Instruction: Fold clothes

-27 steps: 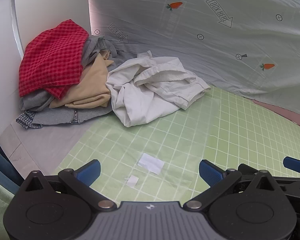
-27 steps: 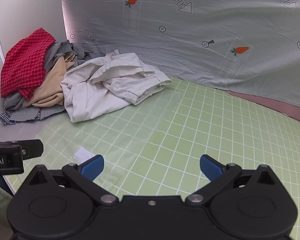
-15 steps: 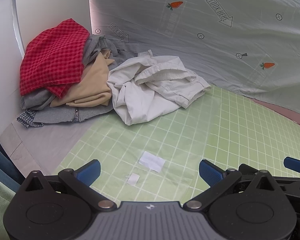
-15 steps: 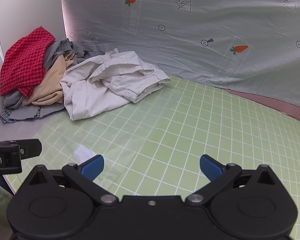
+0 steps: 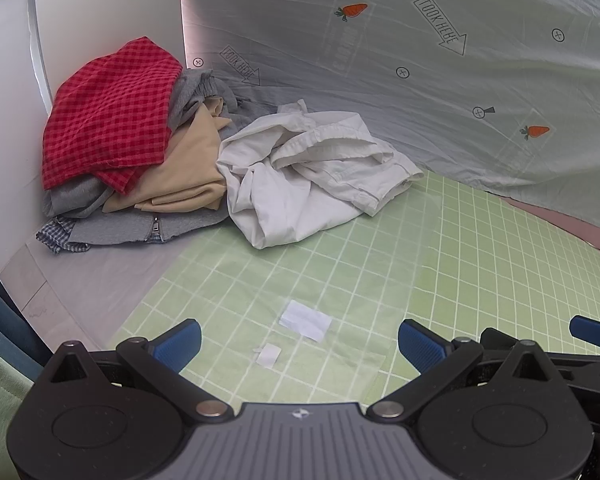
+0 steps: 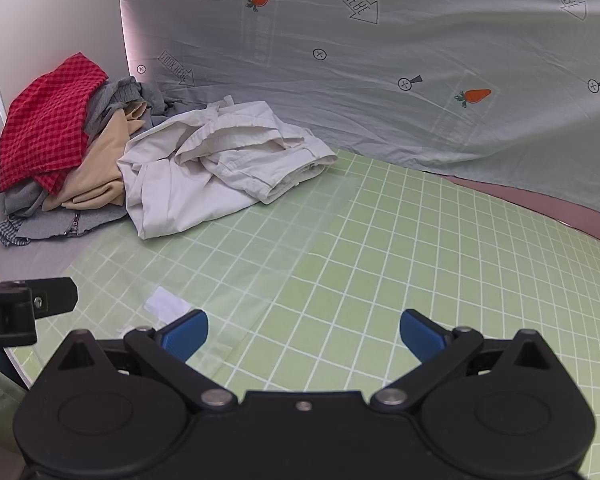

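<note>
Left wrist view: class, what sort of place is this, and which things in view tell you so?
Probably a staged clothes-folding workstation, not a lived-in room: a green grid mat as work surface, a carrot-print sheet hung as backdrop, and a heap of unfolded clothes waiting in the corner.

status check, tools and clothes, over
Left tool open, right tool open, both empty. Crumpled white garment unfolded on green grid mat. Nothing in the way.

green grid mat (image 5: 480, 280), white garment (image 5: 300, 184), clothes pile (image 5: 132, 160)
</note>
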Motion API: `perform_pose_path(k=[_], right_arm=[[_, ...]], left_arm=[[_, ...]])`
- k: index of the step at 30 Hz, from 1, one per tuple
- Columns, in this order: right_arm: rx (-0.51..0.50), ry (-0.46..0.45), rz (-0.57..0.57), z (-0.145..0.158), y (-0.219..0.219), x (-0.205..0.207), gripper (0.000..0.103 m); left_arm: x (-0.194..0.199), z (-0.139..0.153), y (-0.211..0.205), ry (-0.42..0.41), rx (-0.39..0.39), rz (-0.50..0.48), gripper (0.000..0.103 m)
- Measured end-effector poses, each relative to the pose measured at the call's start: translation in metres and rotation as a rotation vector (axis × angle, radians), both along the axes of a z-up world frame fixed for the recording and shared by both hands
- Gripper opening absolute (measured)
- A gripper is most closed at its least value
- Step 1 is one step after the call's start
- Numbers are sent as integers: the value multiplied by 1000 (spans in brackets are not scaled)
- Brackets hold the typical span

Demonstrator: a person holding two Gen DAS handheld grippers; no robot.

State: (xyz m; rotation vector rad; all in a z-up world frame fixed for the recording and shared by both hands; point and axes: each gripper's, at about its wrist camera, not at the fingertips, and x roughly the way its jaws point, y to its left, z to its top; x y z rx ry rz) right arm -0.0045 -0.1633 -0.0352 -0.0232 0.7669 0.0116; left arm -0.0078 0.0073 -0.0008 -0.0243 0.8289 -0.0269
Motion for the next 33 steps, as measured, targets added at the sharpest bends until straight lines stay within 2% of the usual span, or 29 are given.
perform_pose_path(k=[33], right_arm=[[5, 26, -22, -3, -2, 5, 103]], left_arm=[[5, -2, -2, 19, -1, -16, 103]])
